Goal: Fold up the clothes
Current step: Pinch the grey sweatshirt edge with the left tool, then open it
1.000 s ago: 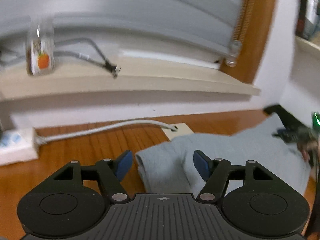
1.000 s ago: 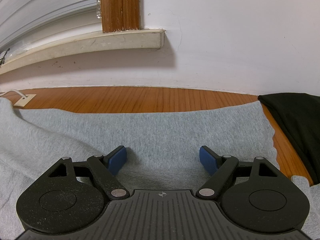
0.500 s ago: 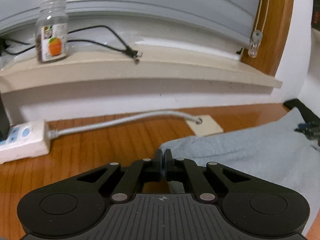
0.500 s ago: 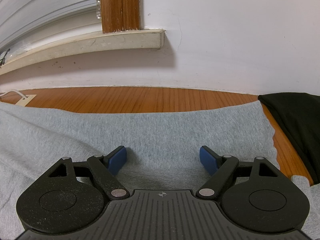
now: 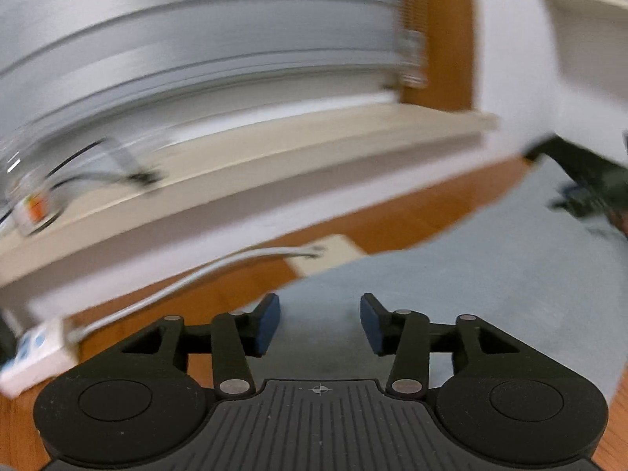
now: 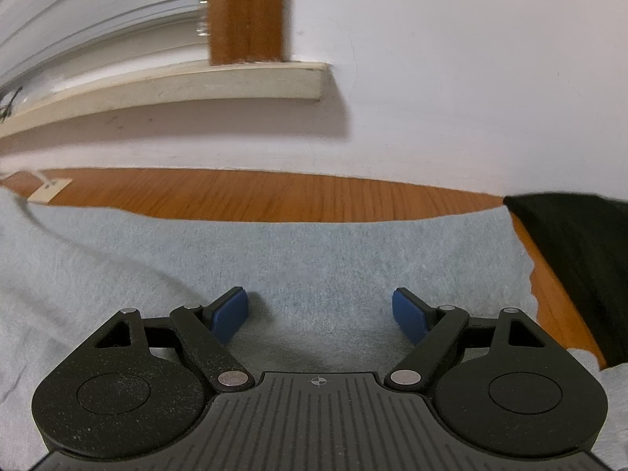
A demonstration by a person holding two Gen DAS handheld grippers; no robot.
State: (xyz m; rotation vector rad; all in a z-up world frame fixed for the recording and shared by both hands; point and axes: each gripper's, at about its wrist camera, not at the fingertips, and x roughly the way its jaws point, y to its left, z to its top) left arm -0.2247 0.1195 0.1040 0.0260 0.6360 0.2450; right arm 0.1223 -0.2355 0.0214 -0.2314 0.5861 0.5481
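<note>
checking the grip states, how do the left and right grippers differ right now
The left gripper has just been opening and its jaws stand narrower; the right gripper stands wider. The left wrist view is motion-blurred and tilted; the right wrist view is fairly sharp and level. Both are open over the grey garment, pinching nothing.
</note>
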